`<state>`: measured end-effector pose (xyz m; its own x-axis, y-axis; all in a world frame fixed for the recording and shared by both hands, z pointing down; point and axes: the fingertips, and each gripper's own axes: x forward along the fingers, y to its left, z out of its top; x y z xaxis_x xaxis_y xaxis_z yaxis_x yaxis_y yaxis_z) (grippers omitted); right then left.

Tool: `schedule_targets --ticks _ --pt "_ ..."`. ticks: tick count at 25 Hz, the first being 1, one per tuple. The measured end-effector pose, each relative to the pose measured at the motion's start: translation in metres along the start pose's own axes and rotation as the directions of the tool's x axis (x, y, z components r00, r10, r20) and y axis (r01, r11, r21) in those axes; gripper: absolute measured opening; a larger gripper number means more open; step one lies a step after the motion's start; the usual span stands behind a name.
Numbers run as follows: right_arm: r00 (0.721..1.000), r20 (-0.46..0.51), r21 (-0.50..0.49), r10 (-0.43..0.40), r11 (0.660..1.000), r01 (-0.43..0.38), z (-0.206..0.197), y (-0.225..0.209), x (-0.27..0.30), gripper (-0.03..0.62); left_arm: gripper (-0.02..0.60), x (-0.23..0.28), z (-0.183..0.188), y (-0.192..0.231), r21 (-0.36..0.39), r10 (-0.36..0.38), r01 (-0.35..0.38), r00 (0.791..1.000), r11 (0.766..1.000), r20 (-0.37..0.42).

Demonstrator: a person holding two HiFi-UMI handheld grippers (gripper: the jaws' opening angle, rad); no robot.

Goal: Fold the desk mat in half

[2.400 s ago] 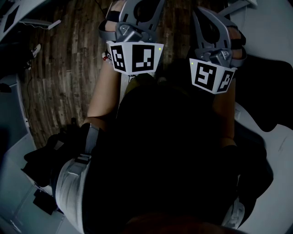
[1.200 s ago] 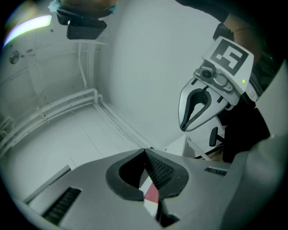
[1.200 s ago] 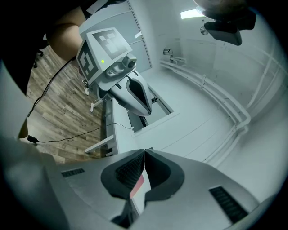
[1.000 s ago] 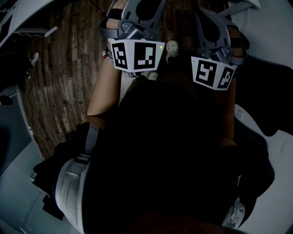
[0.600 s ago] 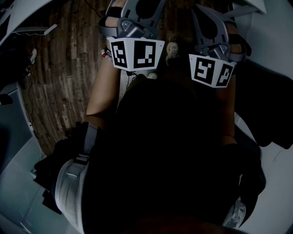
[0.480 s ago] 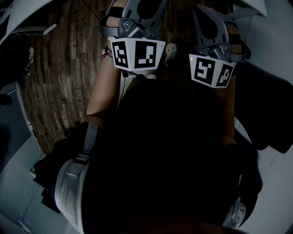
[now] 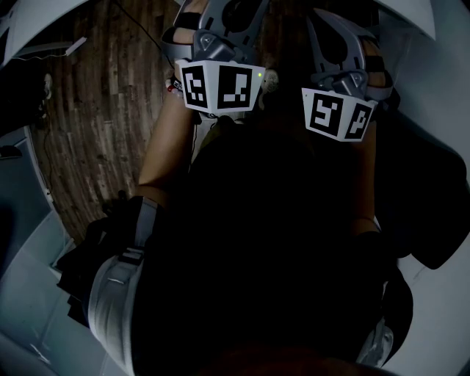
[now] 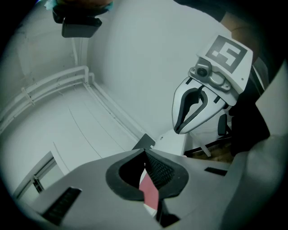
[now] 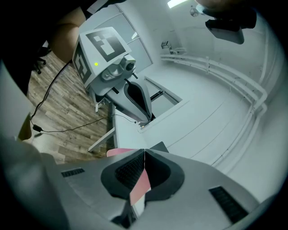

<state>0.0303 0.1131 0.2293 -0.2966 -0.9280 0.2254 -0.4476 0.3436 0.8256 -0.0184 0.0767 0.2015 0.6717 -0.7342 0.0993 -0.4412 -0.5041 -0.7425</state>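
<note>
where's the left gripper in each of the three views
Head view: left gripper at top, left of centre, marker cube facing the camera.
Left gripper view: the gripper at bottom centre, jaws shut on the pink desk mat.
Right gripper view: the gripper at upper left, tip pointing down.
Shared landmark: wood floor, at left in head and right gripper views.

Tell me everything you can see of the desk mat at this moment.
The desk mat shows only as a thin, flat pink sheet that looks smooth. The left gripper and the right gripper each pinch its edge between shut jaws. The rest is hidden behind the grippers.
</note>
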Motion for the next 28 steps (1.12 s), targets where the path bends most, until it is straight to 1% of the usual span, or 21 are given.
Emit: schedule_targets --ticks 8,17,24,28 --pt "0.999 0.003 0.030 0.049 0.998 -0.049 -0.054 -0.014 0.044 0.029 0.013 0.070 -0.024 -0.019 -0.023 -0.055 0.054 0.997 0.998 -0.057" --pt "0.996 -0.016 0.030 0.088 0.996 -0.087 -0.107 -0.028 0.083 0.029 0.013 0.126 -0.044 -0.028 -0.038 -0.086 0.082 0.990 0.996 -0.114" --pt "0.994 -0.028 0.032 0.105 0.994 -0.104 -0.127 -0.048 0.107 0.029 0.014 0.158 -0.044 -0.022 -0.057 -0.098 0.091 0.986 0.994 -0.134" --pt "0.996 -0.017 0.044 0.093 0.995 -0.092 -0.135 -0.048 0.115 0.031 0.014 0.168 -0.052 -0.031 -0.062 -0.105 0.097 0.983 0.993 -0.152"
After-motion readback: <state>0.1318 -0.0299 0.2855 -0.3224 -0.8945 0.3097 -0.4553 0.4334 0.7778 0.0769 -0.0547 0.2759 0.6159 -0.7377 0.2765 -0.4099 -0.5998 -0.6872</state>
